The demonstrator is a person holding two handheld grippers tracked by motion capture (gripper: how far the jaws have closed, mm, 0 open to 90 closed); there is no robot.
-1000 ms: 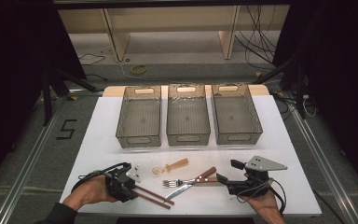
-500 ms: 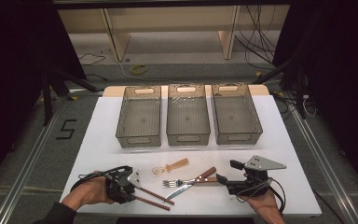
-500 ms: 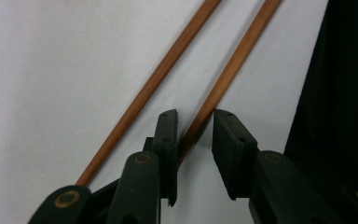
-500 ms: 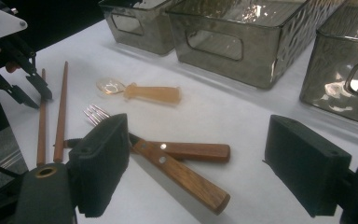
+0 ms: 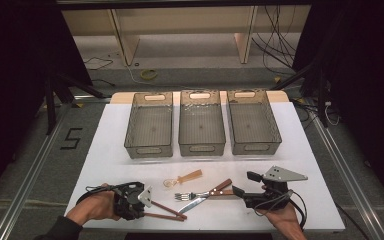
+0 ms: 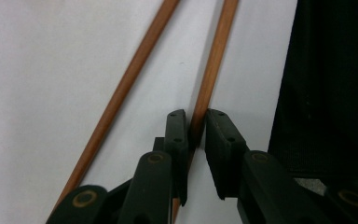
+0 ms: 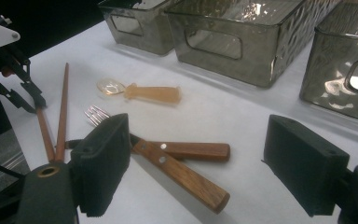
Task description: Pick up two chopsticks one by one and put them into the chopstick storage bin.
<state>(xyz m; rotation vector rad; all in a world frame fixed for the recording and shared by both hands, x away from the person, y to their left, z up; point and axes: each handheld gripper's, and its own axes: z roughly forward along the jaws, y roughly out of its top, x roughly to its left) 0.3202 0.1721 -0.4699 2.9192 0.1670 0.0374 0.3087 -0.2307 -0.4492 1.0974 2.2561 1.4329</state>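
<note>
Risk: the left gripper (image 6: 196,140) has just been closing, and its jaws now pinch one chopstick (image 6: 209,79) close to its end, with nearly the whole stick reaching out beyond the grip. Lifted from there, the long free length would likely swing down or twist between the pads, and the stick could slide out. The second chopstick (image 6: 121,93) lies just beside the first at the jaw end and spreads away from it farther out; it sits outside the jaws, so a pull sideways might nudge it across the white table (image 5: 110,150). The grip is also near the table's front edge, where a dropped stick could roll off.

Position: in the high view the left gripper (image 5: 147,200) is at the front left of the table, and the pinched chopstick (image 5: 167,207) runs from it toward the middle. The right gripper (image 7: 196,163) hangs with jaws wide apart and nothing between the pads, above the wooden handles of a fork (image 7: 186,150) and a knife (image 7: 182,175). A small spoon (image 7: 142,92) lies beyond, and three empty bins (image 5: 201,145) stand farther back.
</note>
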